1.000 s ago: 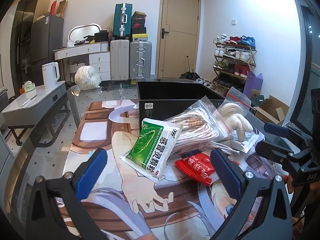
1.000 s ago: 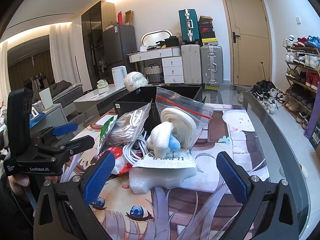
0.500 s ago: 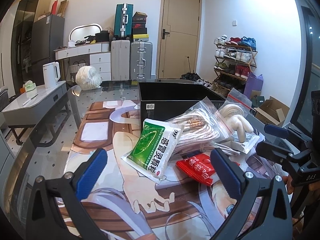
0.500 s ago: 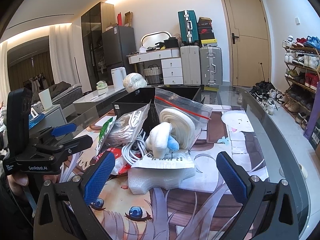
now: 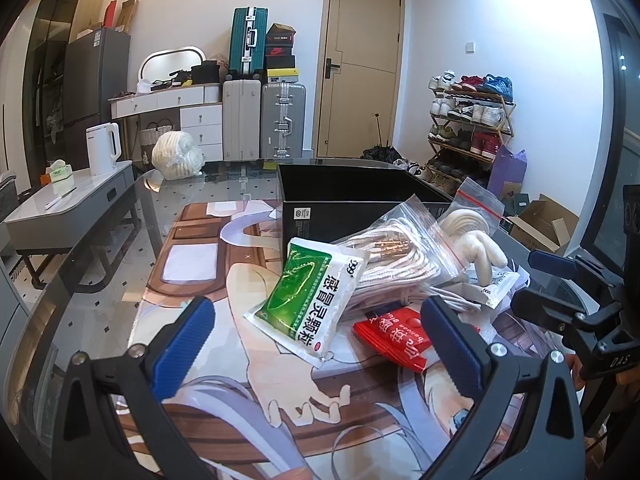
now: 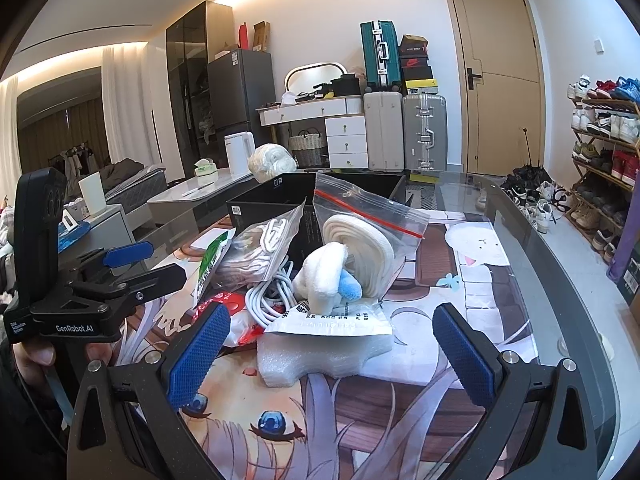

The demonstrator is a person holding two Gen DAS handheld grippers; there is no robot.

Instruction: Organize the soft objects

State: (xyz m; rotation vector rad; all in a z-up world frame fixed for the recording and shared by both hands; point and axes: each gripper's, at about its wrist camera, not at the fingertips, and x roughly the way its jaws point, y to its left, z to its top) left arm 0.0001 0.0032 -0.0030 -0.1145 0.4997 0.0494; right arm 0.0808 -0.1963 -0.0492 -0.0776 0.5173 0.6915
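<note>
A pile of soft items lies on the printed mat in front of a black box (image 5: 352, 204). It holds a green medicine sachet (image 5: 312, 304), a zip bag of cord (image 5: 396, 264), a red packet (image 5: 396, 334), a white plush toy (image 6: 326, 276), a zip bag with a cream roll (image 6: 368, 248), a white cable (image 6: 268, 300) and white foam (image 6: 324, 354). My left gripper (image 5: 320, 344) is open and empty, just short of the sachet. My right gripper (image 6: 328, 354) is open and empty, its fingers either side of the foam.
The glass table (image 6: 560, 280) curves away on the right. A white wrapped bundle (image 5: 176, 156) sits at its far end. Suitcases (image 5: 264, 120), a dresser, a side table with a kettle (image 5: 103, 148) and a shoe rack (image 5: 468, 128) stand beyond.
Both grippers have eased slightly forward toward the pile. Nothing was picked up and the items lie as before.
</note>
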